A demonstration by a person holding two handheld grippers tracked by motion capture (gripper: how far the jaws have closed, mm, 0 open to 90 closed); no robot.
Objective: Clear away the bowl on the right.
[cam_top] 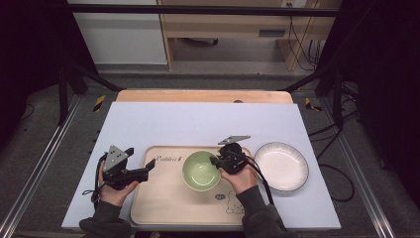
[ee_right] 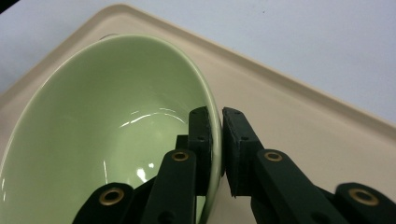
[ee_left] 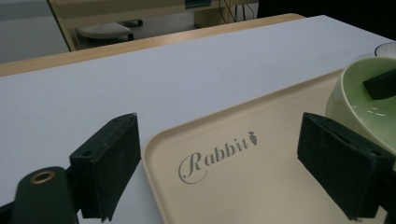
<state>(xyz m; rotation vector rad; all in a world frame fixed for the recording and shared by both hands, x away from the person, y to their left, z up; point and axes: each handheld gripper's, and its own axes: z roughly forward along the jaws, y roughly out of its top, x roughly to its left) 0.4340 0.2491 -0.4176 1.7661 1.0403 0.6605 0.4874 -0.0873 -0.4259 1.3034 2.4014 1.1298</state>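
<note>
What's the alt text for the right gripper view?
The right gripper is shut on the rim of a green bowl, one jaw inside and one outside. The bowl sits on a beige tray on a pale blue table.

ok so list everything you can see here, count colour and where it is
bowl: 1, pale green, on the tray, its right rim pinched by the right gripper
tray: 1, beige with "Rabbit" lettering, near edge of the table, centre
plate: 1, white with a ribbed rim, on the table to the right of the tray
table cover: 1, pale blue-grey sheet, over the wooden table top
wooden table: 1, light wood, its far edge showing past the sheet
left gripper: 1, black, open, at the tray's left rim
right gripper: 1, black, shut on the bowl's rim
hands: 2, dark sleeves, coming in from the near edge
</note>
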